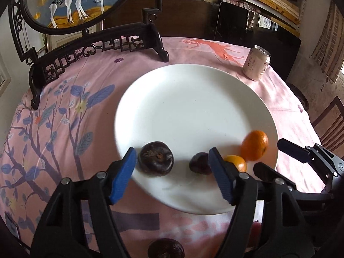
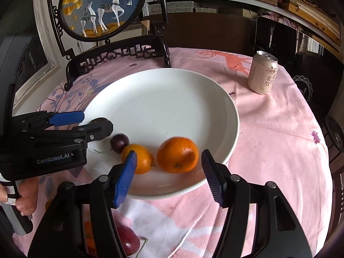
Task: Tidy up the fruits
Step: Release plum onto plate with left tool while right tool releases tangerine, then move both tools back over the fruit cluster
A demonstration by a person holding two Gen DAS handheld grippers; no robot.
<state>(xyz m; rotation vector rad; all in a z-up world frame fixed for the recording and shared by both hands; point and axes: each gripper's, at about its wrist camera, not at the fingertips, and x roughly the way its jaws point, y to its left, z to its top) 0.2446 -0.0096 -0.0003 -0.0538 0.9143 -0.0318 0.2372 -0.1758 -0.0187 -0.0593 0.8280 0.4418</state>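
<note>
A white plate (image 1: 193, 99) lies on the pink tablecloth; it also shows in the right wrist view (image 2: 163, 99). At its near edge lie a large dark fruit (image 1: 155, 158), a small dark plum (image 1: 200, 163), a yellow-orange fruit (image 2: 137, 158) and an orange (image 2: 177, 154). My left gripper (image 1: 172, 172) is open and empty, its jaws either side of the two dark fruits. My right gripper (image 2: 168, 176) is open and empty, just in front of the orange. The orange looks blurred in the left wrist view (image 1: 254, 145).
A pale drink can (image 2: 262, 75) stands at the back right. A carved dark stand with a round deer picture (image 2: 101, 6) stands at the back left. Another dark fruit (image 1: 165, 248) and a red fruit (image 2: 126, 240) lie on the cloth near me.
</note>
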